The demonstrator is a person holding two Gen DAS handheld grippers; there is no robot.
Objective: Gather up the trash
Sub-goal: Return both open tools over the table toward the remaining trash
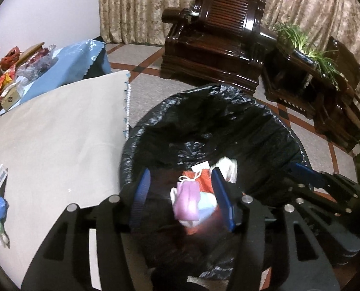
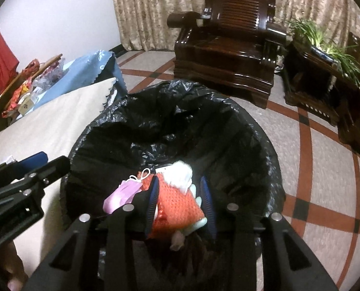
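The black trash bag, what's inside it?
Inside the black trash bag: a pink face mask, an orange mesh piece and crumpled white paper. Whatever lies underneath them is covered.
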